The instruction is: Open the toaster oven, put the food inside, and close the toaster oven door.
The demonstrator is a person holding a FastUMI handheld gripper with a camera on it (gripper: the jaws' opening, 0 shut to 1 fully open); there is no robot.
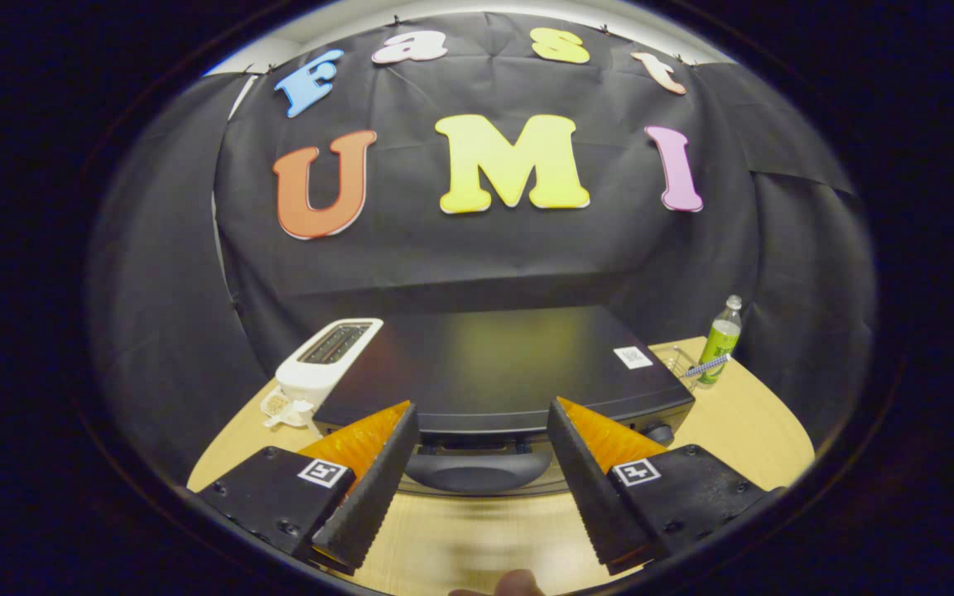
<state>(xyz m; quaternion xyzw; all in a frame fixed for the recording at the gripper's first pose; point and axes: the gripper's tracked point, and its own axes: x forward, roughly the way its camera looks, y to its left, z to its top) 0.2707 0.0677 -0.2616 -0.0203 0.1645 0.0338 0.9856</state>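
The hand-held gripper (481,480) sits low in the frame, its two fingers spread wide and holding nothing. Between the fingers (373,488), just ahead of the tips, is the dark handle (477,470) of the oven (502,368) door, untouched as far as one can tell; the door looks closed. The oven fills the centre of the frame, its flat dark top facing the camera, with a small white sticker (633,357) towards its right rear corner and a knob (657,432) at its front right, just beyond the right finger. Left of the oven, at centre left, stands a white toaster (324,364), close beside it. At centre right a green bottle (721,339) stands near the far edge of the desk (742,422), with a clear container (676,358) next to it. A fingertip (518,583) shows at the bottom centre.
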